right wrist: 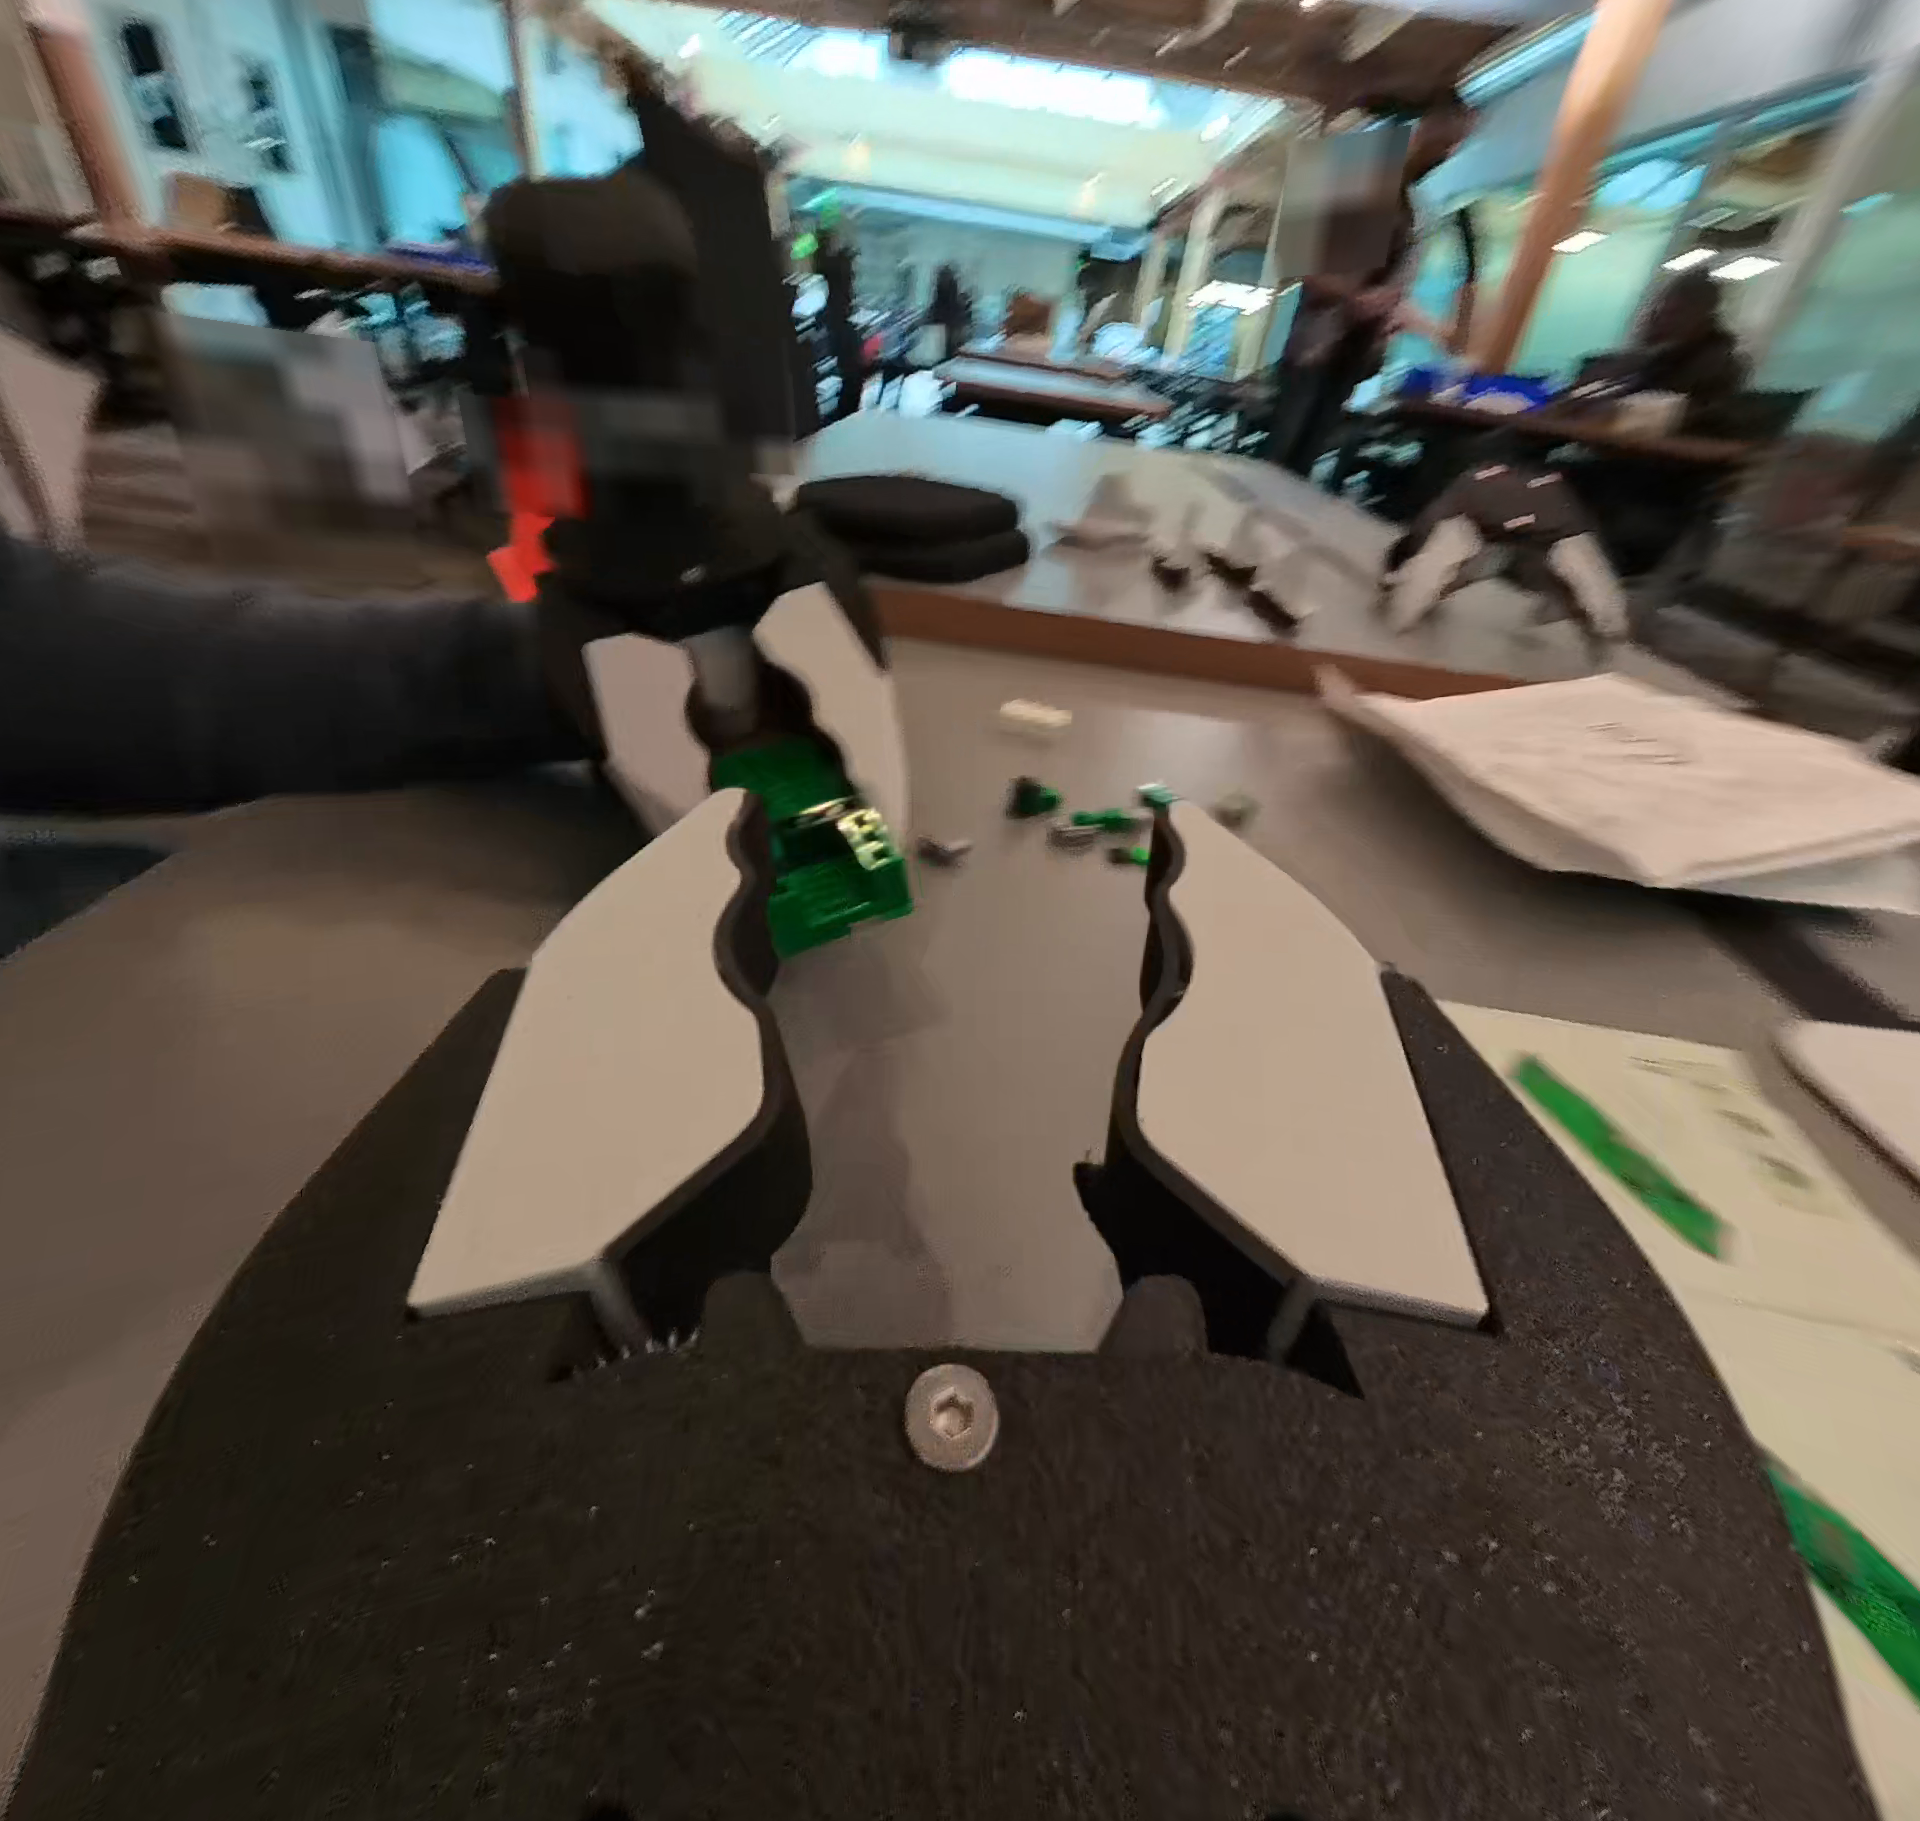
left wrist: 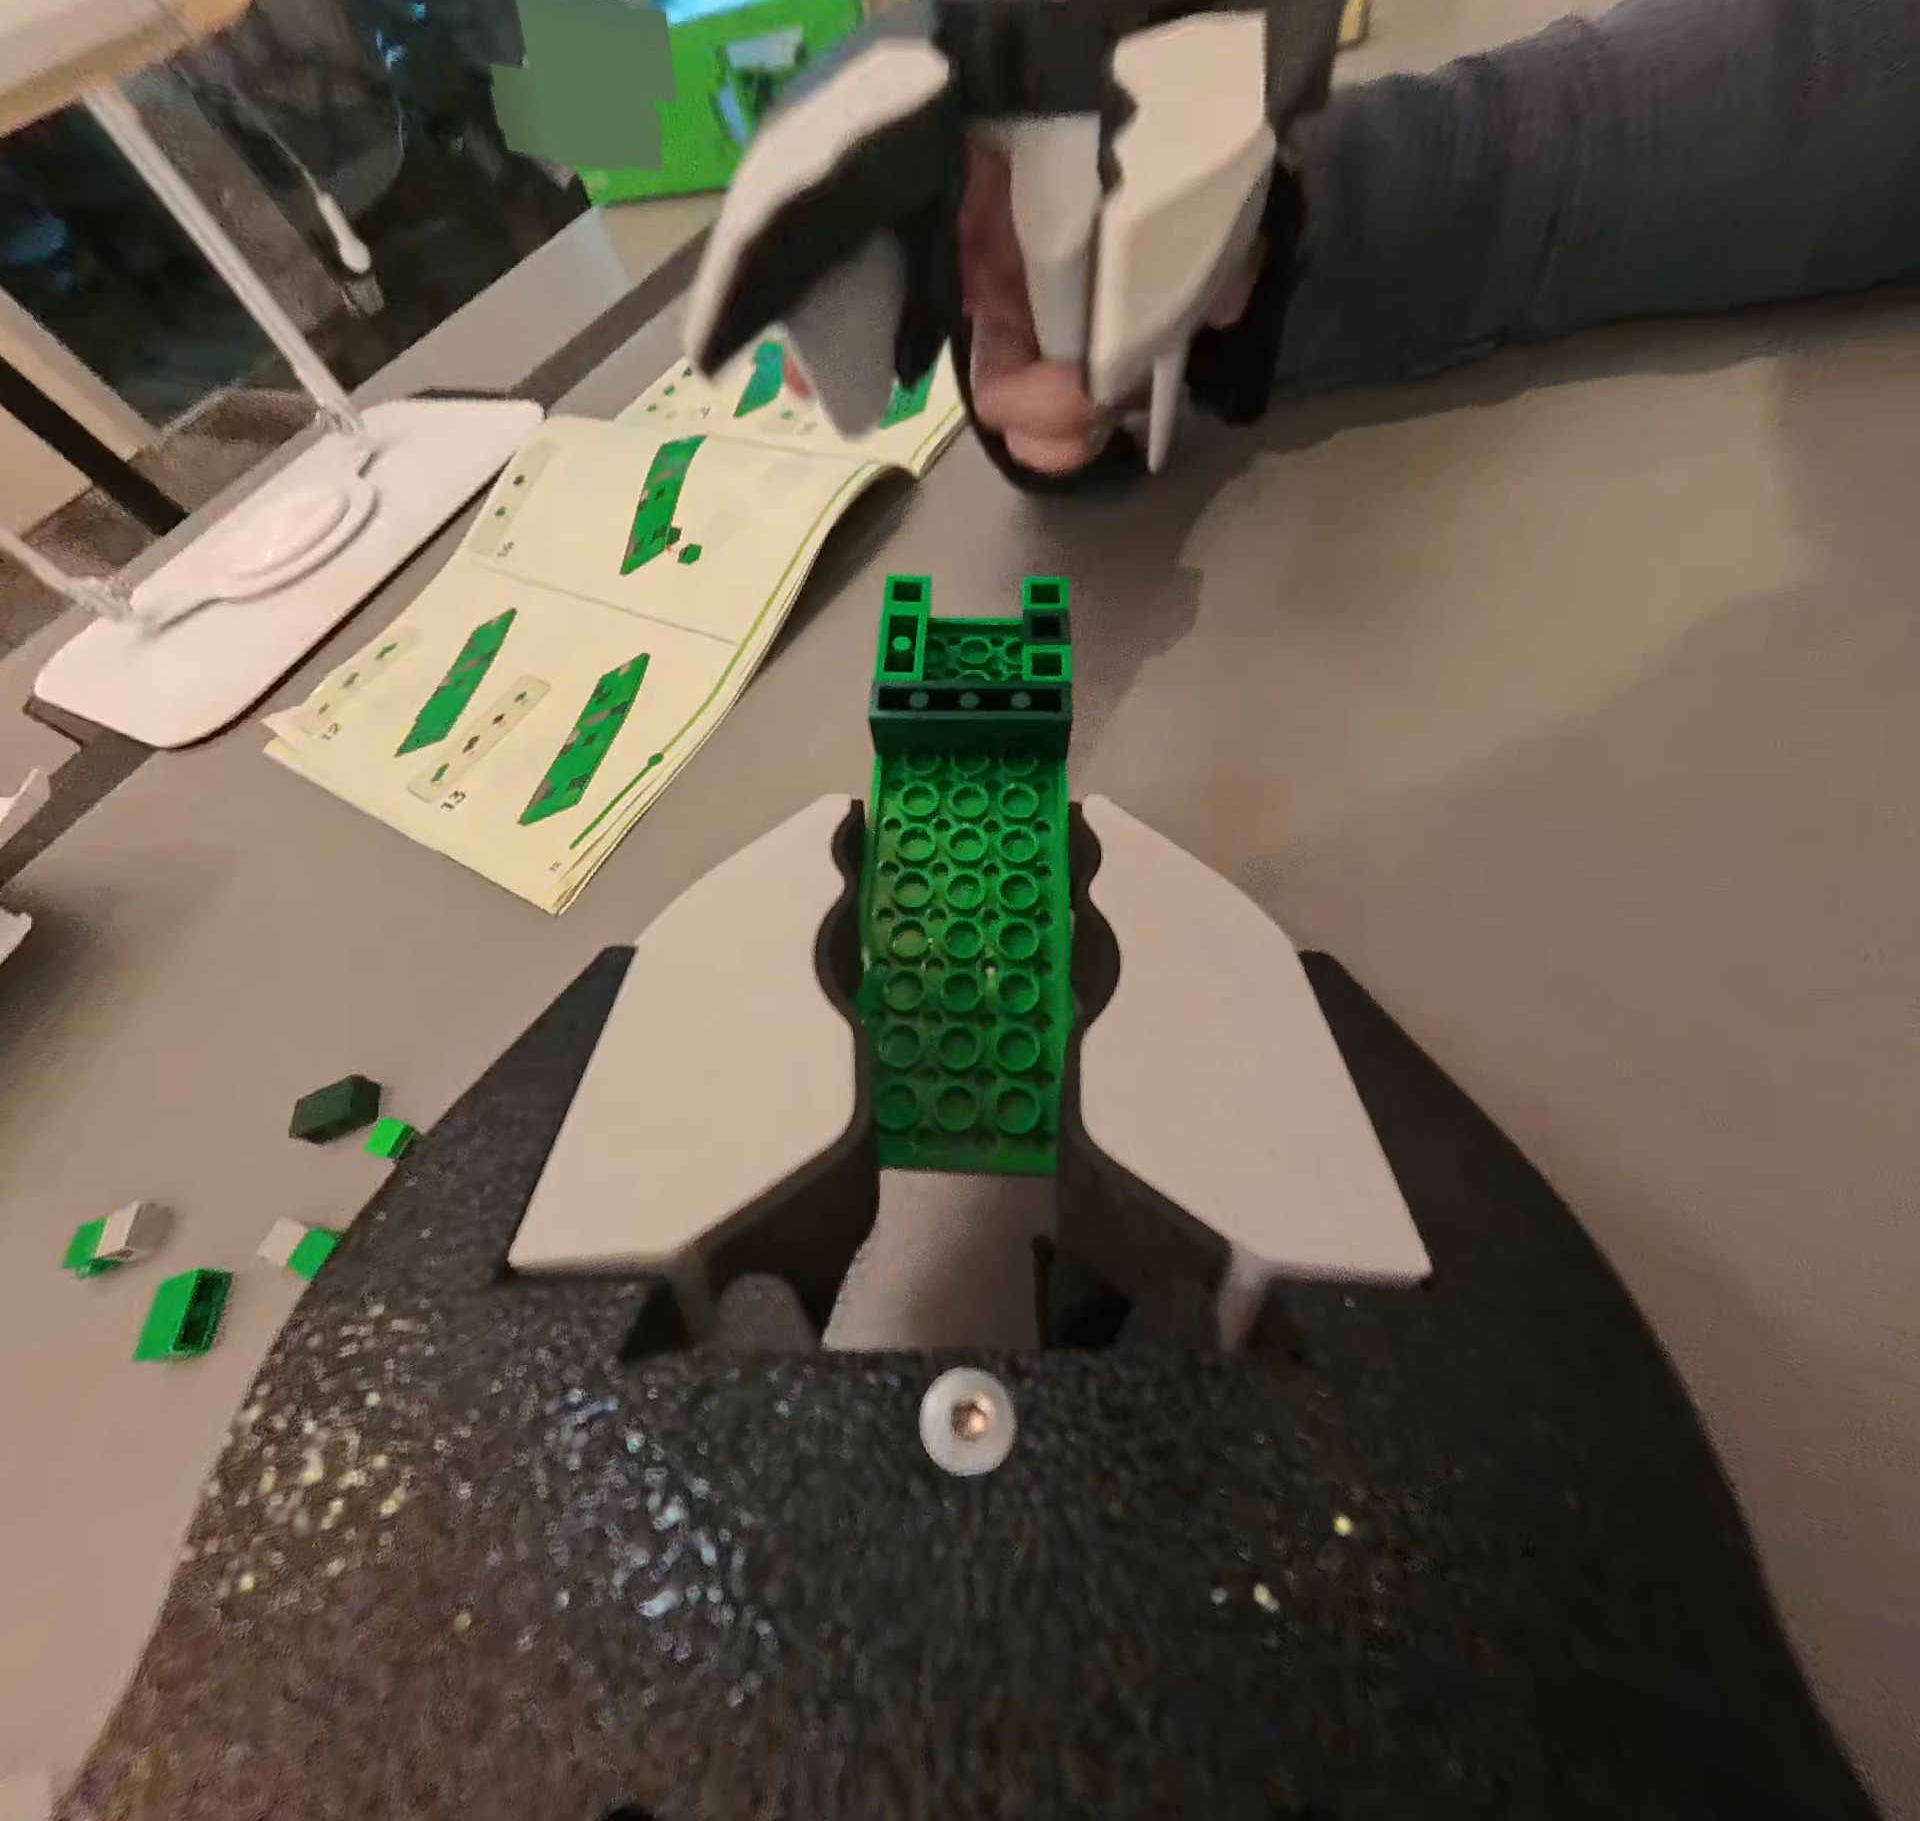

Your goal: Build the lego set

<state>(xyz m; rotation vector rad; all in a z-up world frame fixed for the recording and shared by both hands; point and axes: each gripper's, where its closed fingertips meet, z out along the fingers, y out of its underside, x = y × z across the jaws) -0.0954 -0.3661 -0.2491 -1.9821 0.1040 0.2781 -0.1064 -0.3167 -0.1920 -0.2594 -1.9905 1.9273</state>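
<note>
My left gripper [left wrist: 968, 826] is shut on a green lego build [left wrist: 966, 982]. The build's hollow underside faces the camera, and a dark green piece [left wrist: 968, 717] crosses it near the far end. My right gripper [left wrist: 1003, 431] hangs open and empty above the table beyond the build, blurred. In the right wrist view, my right gripper [right wrist: 954, 815] is open with nothing between its fingers. The green build [right wrist: 831, 867] sits ahead and to the left of it, held by the left gripper [right wrist: 748, 722].
Several loose green, dark green and grey pieces [left wrist: 187, 1309] lie at the left on the grey table [left wrist: 1455, 732]; they also show in the right wrist view [right wrist: 1091, 821]. An open instruction booklet [left wrist: 582, 649], a white lamp base [left wrist: 260, 566] and a green box [left wrist: 748, 78] are at the far left. White paper [right wrist: 1621, 784] lies to the right. The grippers' ends are close to 9 cm from one another.
</note>
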